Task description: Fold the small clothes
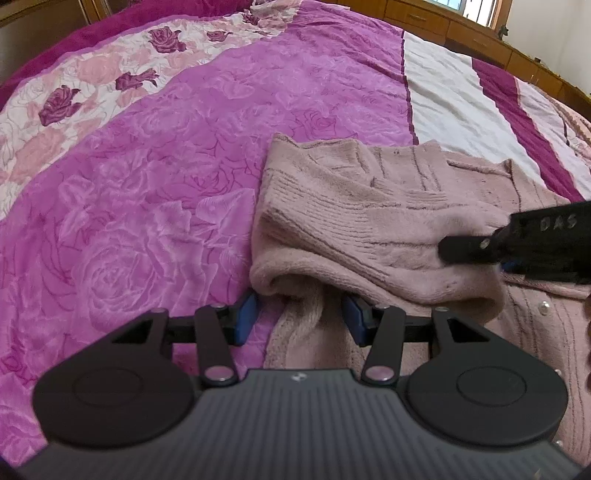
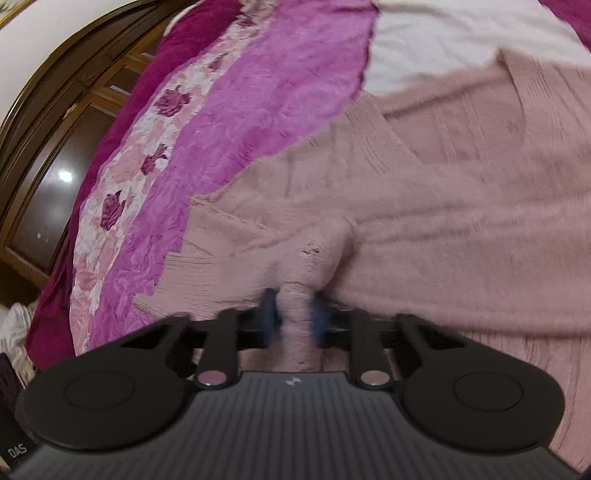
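Note:
A dusty-pink knitted cardigan [image 1: 373, 221] lies on the bed, one part folded over itself; it also fills the right wrist view [image 2: 424, 206]. My left gripper [image 1: 301, 314] is open, its blue pads either side of a fold of the cardigan's edge without pinching it. My right gripper [image 2: 293, 314] is shut on a pinch of the cardigan's fabric between its blue pads; that view is blurred by motion. The right gripper's black body [image 1: 517, 240] shows in the left wrist view, resting over the cardigan at the right.
The bed is covered by a magenta rose-patterned bedspread [image 1: 147, 184] with a white stripe [image 1: 450, 99] at the far right. Wooden drawers [image 1: 443, 22] stand beyond the bed. A dark wooden headboard [image 2: 55, 147] is at the left of the right wrist view.

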{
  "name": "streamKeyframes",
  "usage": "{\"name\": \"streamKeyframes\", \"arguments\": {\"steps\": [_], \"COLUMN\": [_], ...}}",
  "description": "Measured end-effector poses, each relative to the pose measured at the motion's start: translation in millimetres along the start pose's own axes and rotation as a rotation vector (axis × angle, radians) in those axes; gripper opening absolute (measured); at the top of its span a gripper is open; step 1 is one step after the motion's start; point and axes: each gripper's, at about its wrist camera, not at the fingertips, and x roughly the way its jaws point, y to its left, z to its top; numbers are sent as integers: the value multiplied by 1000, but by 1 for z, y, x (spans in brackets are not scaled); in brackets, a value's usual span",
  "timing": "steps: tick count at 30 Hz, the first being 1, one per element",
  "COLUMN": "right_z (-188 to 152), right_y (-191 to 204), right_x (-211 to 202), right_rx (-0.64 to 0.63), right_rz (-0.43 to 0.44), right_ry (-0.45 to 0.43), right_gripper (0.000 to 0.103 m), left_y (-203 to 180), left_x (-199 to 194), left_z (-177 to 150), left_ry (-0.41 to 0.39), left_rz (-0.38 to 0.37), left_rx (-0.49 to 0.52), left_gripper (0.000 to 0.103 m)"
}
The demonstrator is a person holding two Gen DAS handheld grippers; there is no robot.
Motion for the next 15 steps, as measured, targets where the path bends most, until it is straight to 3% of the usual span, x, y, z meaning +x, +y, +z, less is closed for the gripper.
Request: {"name": "streamKeyframes", "arguments": {"steps": [3,8,15], "right_z": [12,30,20], "right_y": [14,10,-43], "right_x": [-19,-46,-27], "right_rx": [-93,-127,-87], "right_rz": [2,-55,-206], "right_ry": [-95,-241,-185], "right_gripper": [11,11,11], "left_y": [0,1,-2], "left_x": [4,6,9], "left_z": [0,0,-3], "left_ry": [5,7,1], "left_rz": [7,9,19], "left_rx": [-7,-13,5], "left_gripper": [51,51,51]}}
